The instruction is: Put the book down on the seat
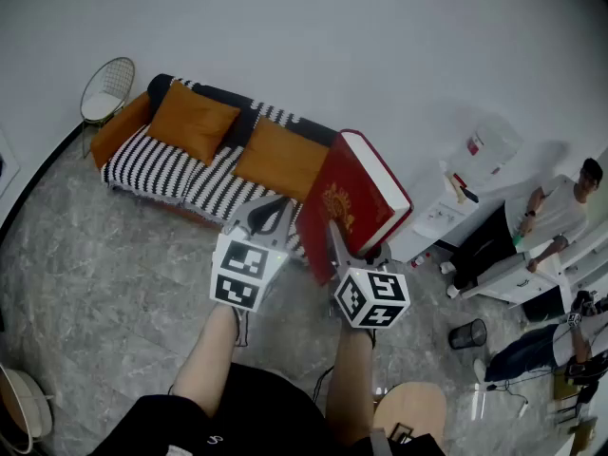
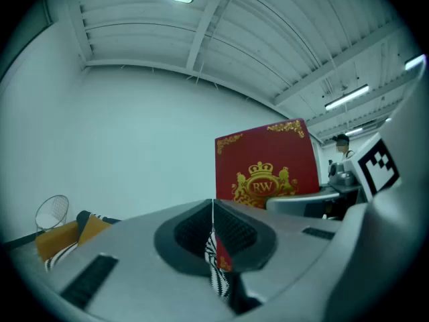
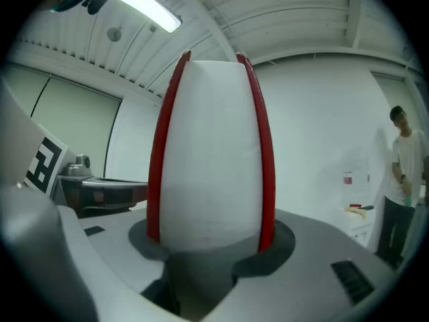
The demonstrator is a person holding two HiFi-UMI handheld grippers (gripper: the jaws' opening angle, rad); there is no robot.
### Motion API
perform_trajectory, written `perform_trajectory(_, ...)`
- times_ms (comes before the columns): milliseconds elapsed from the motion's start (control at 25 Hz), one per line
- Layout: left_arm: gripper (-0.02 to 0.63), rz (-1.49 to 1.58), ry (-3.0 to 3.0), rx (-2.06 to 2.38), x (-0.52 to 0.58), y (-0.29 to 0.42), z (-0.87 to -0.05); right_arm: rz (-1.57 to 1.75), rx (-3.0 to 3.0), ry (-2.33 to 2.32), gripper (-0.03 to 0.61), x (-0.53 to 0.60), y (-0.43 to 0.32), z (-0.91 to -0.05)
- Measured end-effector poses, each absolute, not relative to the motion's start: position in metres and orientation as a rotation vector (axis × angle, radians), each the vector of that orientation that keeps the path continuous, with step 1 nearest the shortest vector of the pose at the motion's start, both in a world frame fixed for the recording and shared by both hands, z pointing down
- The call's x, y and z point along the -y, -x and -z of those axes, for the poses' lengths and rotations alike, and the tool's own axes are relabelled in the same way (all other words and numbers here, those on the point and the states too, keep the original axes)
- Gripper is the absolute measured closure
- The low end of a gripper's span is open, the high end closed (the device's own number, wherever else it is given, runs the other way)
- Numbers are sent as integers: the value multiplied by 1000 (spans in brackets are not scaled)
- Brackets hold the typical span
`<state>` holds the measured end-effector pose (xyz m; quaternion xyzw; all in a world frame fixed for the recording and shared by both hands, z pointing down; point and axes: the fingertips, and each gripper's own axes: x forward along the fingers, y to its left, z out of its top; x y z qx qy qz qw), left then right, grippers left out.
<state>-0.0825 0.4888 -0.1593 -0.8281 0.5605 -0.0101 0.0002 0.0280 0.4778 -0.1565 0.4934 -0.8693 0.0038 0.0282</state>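
A thick red book (image 1: 356, 202) with a gold crest is held upright in the air, my right gripper (image 1: 356, 251) shut on its lower end. In the right gripper view its white page edge (image 3: 211, 153) stands between the red covers, clamped by the right gripper (image 3: 211, 237). My left gripper (image 1: 274, 207) hovers just left of the book, shut with nothing in it. From the left gripper (image 2: 213, 210) the book's front cover (image 2: 268, 166) shows to the right. The sofa seat (image 1: 185, 174), black-and-white striped with orange cushions, lies beyond and to the left.
A wire chair (image 1: 106, 88) stands at the sofa's left end. White desks with seated people (image 1: 560, 207) fill the right side, with a black bin (image 1: 468, 333) on the floor. A round wooden stool (image 1: 410, 411) is near my feet.
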Motion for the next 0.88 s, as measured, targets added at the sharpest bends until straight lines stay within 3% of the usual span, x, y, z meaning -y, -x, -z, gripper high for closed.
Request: perform_trajectory(880, 600, 55, 2589, -1821, -481, 82, 141, -93, 2630, -1575, 350, -473, -42, 139)
